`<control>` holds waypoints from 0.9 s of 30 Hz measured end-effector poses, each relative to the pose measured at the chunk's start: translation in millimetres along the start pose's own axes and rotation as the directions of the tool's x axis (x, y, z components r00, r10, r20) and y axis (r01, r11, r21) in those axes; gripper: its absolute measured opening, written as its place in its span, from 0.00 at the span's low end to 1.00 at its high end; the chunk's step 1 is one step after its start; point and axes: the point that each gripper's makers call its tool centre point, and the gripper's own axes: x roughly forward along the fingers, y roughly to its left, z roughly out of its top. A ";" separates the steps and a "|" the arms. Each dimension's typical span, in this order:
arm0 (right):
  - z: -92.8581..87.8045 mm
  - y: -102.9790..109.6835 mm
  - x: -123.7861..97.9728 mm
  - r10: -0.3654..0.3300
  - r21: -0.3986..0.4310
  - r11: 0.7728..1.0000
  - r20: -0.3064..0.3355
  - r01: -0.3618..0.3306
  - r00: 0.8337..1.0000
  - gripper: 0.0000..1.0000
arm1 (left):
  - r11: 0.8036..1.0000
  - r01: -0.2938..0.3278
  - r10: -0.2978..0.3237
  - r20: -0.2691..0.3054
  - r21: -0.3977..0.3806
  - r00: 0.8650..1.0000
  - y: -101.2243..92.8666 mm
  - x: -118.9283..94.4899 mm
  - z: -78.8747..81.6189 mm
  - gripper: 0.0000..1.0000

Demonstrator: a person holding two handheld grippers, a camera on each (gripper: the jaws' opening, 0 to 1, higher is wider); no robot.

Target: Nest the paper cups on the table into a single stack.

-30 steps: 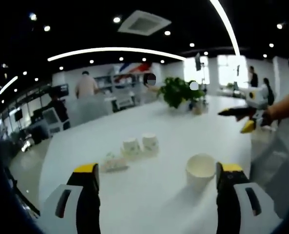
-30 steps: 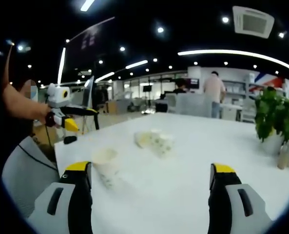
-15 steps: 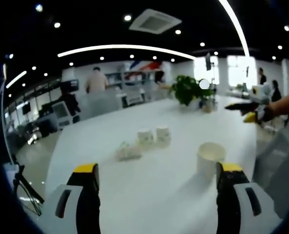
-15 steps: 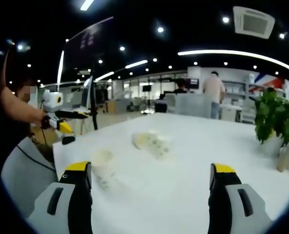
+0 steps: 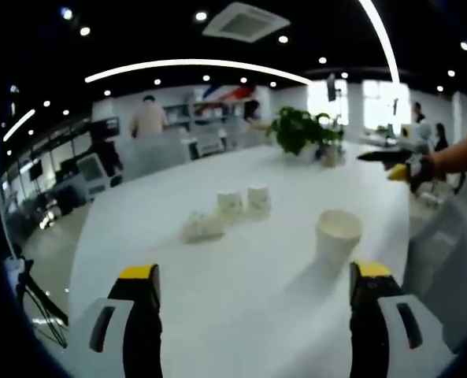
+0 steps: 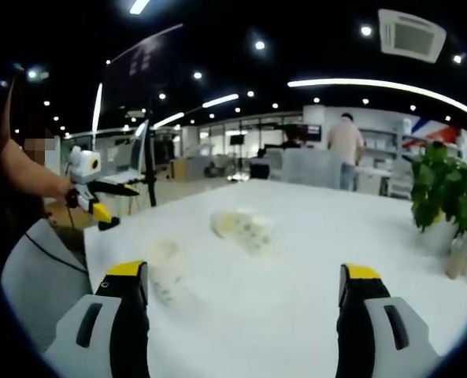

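While four cups sit apart on the bench, nothing is nested: upright cup, two inverted cups, tipped cup; left tool and right tool gape empty.

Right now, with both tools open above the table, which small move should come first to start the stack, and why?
Probably bring the left tool forward and right to the upright white paper cup. It stands alone, nearest, mouth up, and the jaws are wide open and hold nothing. The two upside-down paper cups and the cup lying on its side sit farther away on the white table.
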 end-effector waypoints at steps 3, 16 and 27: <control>-1.0 0.0 0.2 -0.002 0.002 1.000 -0.003 0.002 1.000 1.00 | 1.000 0.005 -0.005 -0.004 0.004 1.000 0.5 0.7 -0.9 0.99; -1.1 -4.7 3.5 -0.003 -0.002 1.000 -0.011 0.003 1.000 1.00 | 0.989 0.090 -0.083 -0.059 0.120 0.995 4.0 16.9 6.3 0.99; -2.1 -1.7 9.2 -0.002 0.005 1.000 -0.006 0.002 1.000 1.00 | 0.969 0.144 -0.119 -0.133 0.201 0.984 16.6 38.5 16.9 0.99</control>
